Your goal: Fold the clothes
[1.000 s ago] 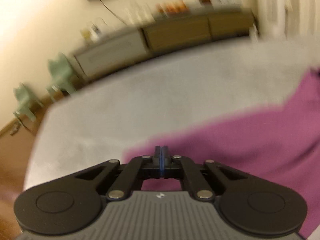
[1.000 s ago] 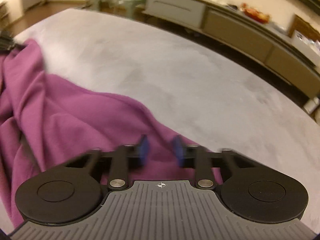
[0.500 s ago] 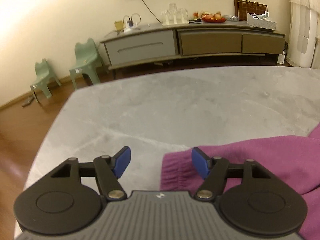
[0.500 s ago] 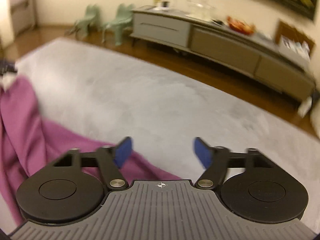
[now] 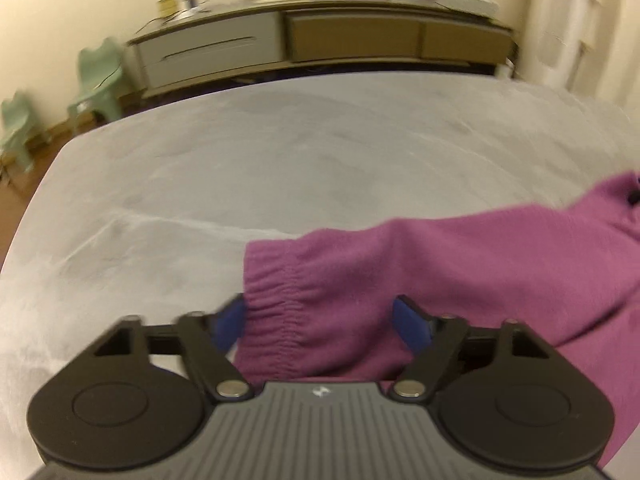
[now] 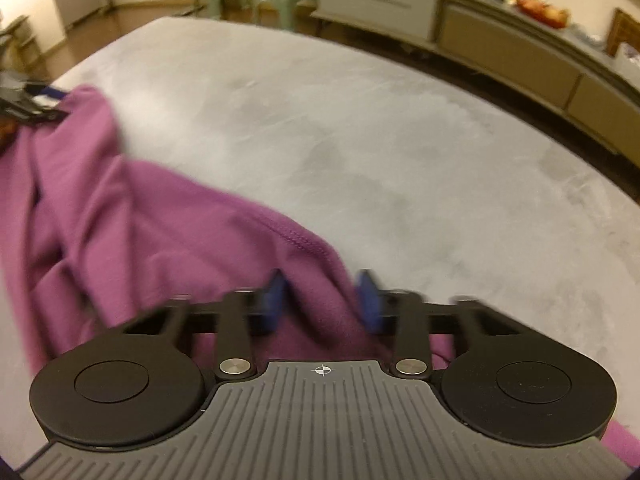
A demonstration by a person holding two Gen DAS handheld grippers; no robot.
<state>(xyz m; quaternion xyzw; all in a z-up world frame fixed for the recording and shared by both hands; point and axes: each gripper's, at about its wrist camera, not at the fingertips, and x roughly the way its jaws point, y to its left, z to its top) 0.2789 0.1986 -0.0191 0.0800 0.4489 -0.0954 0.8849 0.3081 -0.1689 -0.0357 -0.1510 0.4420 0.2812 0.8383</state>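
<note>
Item: purple garment [image 5: 460,264], lying spread and rumpled on the grey worktop [image 5: 280,160], toward the near edge; the far half of the worktop is lying bare.

Cuff [image 5: 276,312]: gathered, elasticated end of the garment, sitting nearest the worktop's left edge, between the blue pads of the left gripper [image 5: 320,320].

Left gripper: jaws spread on either side of the cuff and just now closing; one pad is sitting at the cuff's edge, the other standing apart from the cloth, so no grip is showing yet.

Right gripper [image 6: 322,300]: jaws narrower, also just closing, with a raised ridge of cloth by the stitched hem [image 6: 296,240] standing between the pads. Blur is hiding whether the pads are already pressing, so a firm hold cannot be confirmed.

Step in hand, as judged: taking hold of two points along the garment's far edge, ahead of a fold or a straightening pull.

Next move, as judged: both pairs of jaws finishing their closing on cloth alone, then lifting together and evenly, so the cuff is not slipping free and the fabric is not bunching further.

Background: sideboard [image 5: 320,40] and green chairs [image 5: 96,80], well apart from the worktop.
</note>
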